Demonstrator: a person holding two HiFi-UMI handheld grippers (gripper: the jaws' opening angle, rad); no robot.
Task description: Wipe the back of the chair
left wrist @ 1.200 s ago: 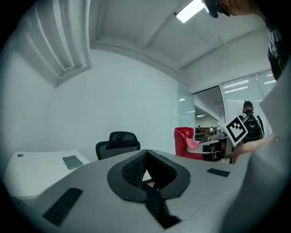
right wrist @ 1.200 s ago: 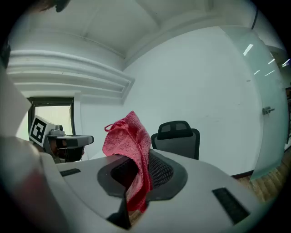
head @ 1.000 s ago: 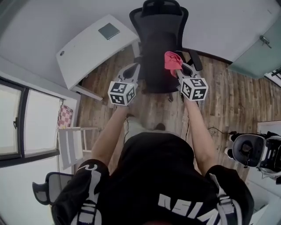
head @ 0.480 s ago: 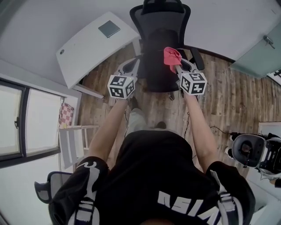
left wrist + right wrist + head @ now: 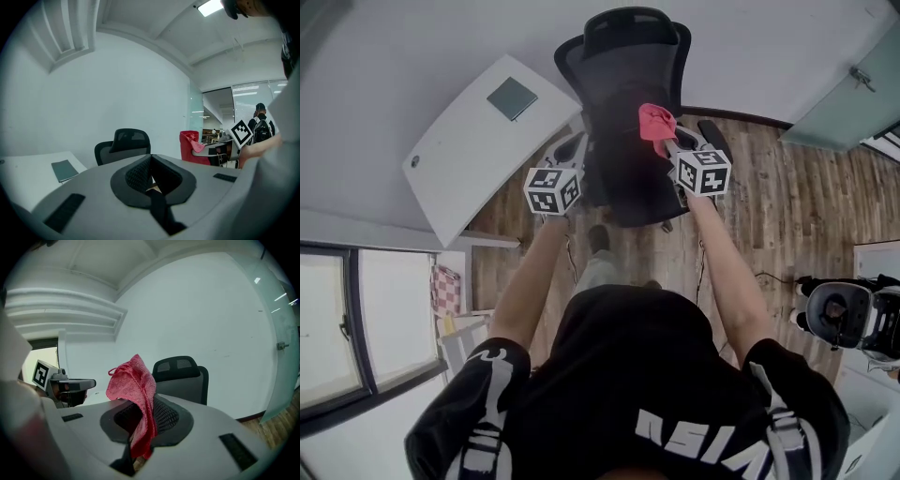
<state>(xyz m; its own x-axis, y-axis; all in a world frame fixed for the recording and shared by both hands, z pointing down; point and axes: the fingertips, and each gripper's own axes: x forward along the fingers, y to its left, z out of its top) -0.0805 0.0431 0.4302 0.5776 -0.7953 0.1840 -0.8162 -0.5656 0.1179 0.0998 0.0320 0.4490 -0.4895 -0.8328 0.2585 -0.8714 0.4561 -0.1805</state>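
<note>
A: What do your right tongs (image 5: 666, 141) carry?
B: They pinch a red cloth (image 5: 656, 120), held up in front of the back of the black chair (image 5: 628, 70). Whether the cloth touches the mesh cannot be told.
A: And your left tongs (image 5: 577, 142)?
B: Pressed together on nothing, level with the right pair, at the chair's left edge. The white desk (image 5: 469, 141) stands just beside the chair, with a dark notebook (image 5: 511, 97) on it.
</note>
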